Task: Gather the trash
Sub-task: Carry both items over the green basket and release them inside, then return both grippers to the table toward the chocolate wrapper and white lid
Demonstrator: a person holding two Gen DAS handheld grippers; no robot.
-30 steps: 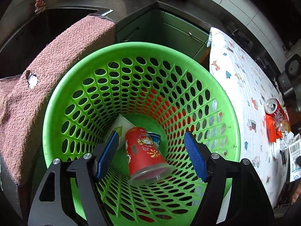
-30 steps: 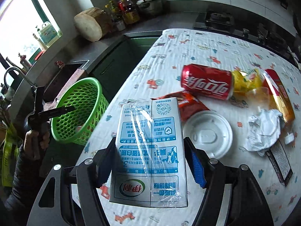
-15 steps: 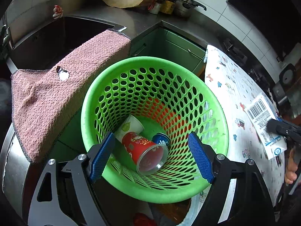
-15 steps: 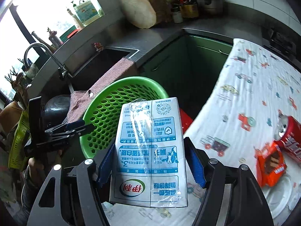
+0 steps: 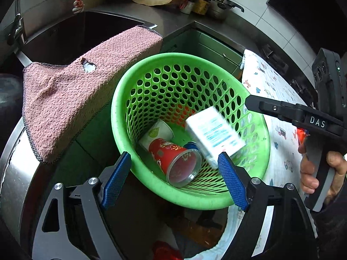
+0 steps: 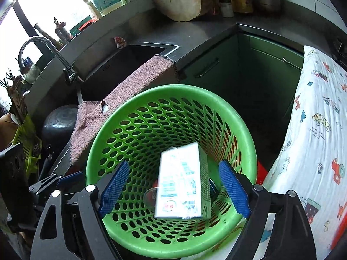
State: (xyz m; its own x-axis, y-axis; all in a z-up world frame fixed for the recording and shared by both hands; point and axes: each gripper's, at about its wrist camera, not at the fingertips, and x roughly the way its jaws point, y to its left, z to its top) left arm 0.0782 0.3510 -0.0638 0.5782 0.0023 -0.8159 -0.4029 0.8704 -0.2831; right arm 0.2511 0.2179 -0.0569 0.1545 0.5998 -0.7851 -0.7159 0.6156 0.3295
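Observation:
A green perforated basket [image 5: 121,112] [image 6: 247,134] stands between the counter and the table. A white milk carton [image 5: 213,133] [image 6: 183,182] is blurred inside it, free of both grippers. A red cup [image 5: 173,158], a white paper cup [image 5: 157,131] and a blue can [image 5: 190,145] lie at the bottom. My right gripper [image 6: 173,188] is open above the basket; it also shows in the left wrist view [image 5: 282,110]. My left gripper [image 5: 173,179] is open and empty at the basket's near rim.
A pink towel [image 5: 82,91] hangs over the sink edge [image 6: 121,65] beside the basket. A table with a printed cloth [image 6: 318,134] lies to the right. Green cabinet doors [image 6: 256,69] are behind. A faucet [image 6: 43,49] stands at the sink.
My right gripper moved from the table to over the basket, opened, and let go of the milk carton, which is now in the basket. My left gripper drew back from the basket.

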